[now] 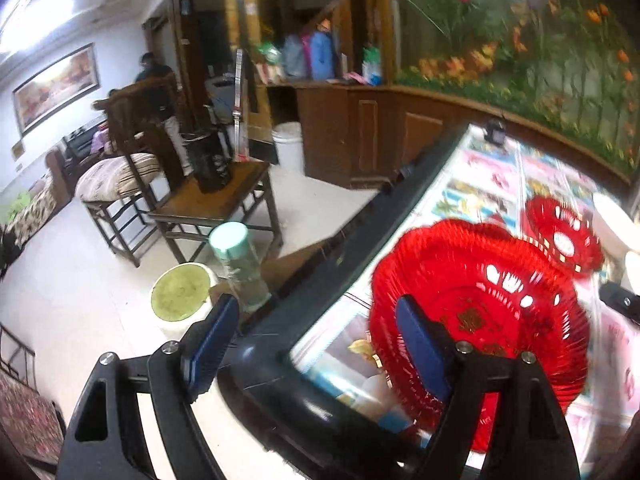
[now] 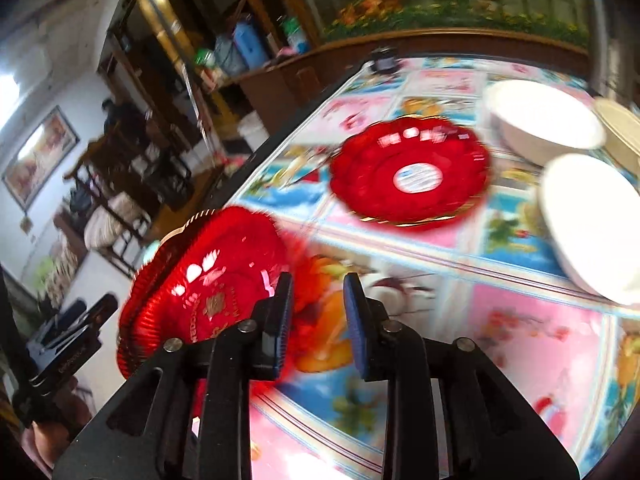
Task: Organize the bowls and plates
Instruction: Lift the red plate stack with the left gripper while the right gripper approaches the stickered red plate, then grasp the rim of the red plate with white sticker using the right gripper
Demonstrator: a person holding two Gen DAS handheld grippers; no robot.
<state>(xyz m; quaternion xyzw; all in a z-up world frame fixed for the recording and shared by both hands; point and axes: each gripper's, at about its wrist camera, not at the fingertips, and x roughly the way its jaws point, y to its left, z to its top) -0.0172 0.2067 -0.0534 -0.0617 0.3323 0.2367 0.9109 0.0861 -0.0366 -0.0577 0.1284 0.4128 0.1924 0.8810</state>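
A red scalloped plate (image 1: 492, 312) lies near the table's left edge; it also shows in the right wrist view (image 2: 208, 280). My left gripper (image 1: 316, 344) is open, its right finger over the plate's rim, its left finger off the table edge. A second red plate (image 2: 412, 172) with a white sticker lies farther in; it also shows in the left wrist view (image 1: 564, 236). Two white bowls (image 2: 544, 120) (image 2: 592, 224) sit at the right. My right gripper (image 2: 318, 312) is slightly open and empty, just right of the near plate.
The table (image 2: 520, 320) has a colourful patterned cover and a black rim (image 1: 360, 232). A cream plate (image 2: 620, 128) lies at the far right. Left of the table stand a bottle (image 1: 240, 264), a green-topped stool (image 1: 180, 296) and wooden chairs (image 1: 216, 196).
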